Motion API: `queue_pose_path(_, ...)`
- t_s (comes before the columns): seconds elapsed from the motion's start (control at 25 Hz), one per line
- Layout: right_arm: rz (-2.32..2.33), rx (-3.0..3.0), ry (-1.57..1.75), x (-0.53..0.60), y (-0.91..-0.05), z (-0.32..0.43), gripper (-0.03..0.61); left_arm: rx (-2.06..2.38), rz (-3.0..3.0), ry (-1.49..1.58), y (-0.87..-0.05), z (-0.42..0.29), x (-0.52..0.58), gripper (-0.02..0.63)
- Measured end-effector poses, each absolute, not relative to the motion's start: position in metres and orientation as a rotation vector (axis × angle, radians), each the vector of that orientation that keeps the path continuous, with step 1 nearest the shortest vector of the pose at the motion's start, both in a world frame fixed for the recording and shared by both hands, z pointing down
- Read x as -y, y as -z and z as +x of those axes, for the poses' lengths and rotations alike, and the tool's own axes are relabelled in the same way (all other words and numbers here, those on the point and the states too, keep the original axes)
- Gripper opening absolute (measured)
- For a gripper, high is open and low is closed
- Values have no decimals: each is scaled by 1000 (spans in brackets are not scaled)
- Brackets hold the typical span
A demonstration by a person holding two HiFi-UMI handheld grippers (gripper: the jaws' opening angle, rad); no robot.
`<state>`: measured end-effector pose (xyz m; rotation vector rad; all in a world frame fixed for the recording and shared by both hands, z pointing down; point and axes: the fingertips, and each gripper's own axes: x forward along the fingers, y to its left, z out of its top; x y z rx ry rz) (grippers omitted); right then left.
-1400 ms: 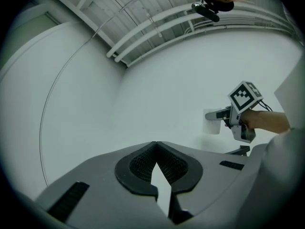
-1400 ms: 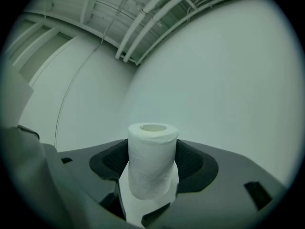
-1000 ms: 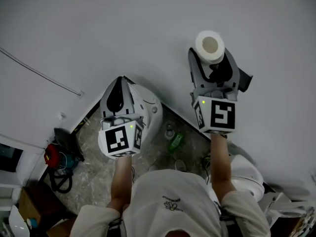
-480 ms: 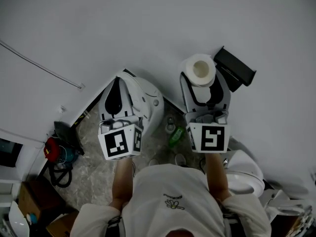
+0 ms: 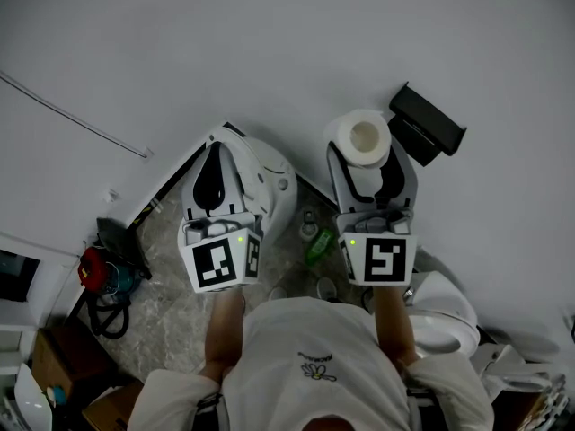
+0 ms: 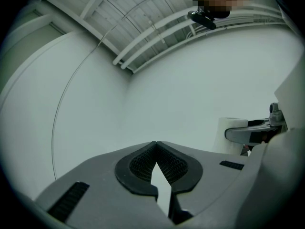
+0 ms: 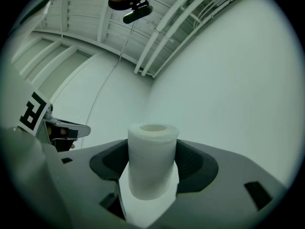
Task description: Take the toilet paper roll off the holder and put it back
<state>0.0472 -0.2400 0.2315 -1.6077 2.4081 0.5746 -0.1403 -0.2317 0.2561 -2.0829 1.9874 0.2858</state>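
A white toilet paper roll [image 5: 359, 138] [image 7: 152, 159] stands upright between the jaws of my right gripper [image 5: 367, 151] [image 7: 152, 163], which is shut on it. The black holder [image 5: 427, 120] is fixed to the white wall just right of the roll, and the roll is clear of it. My left gripper [image 5: 214, 171] [image 6: 156, 165] is held up beside it on the left, its jaws together at the tips with nothing between them. In the left gripper view the roll [image 6: 229, 133] and the right gripper's finger [image 6: 250, 132] appear at the right edge.
A white toilet [image 5: 440, 317] sits below right. A white round bin [image 5: 272, 187] stands in the corner under my left gripper. Bottles [image 5: 318, 251] stand on the marble floor [image 5: 166, 308]. A red tool and dark cables [image 5: 108, 281] lie at the left.
My right gripper pulled the roll down and left, away from the wall; the black holder, hidden a second ago, now shows bare. The left gripper barely moved.
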Motion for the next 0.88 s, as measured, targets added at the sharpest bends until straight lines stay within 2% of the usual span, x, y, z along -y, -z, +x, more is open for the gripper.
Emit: queue_pose_path(0.88,-1784,-2420,-638,277,-198,89,290,-1929,-2132,-287,-244,-124,260,17)
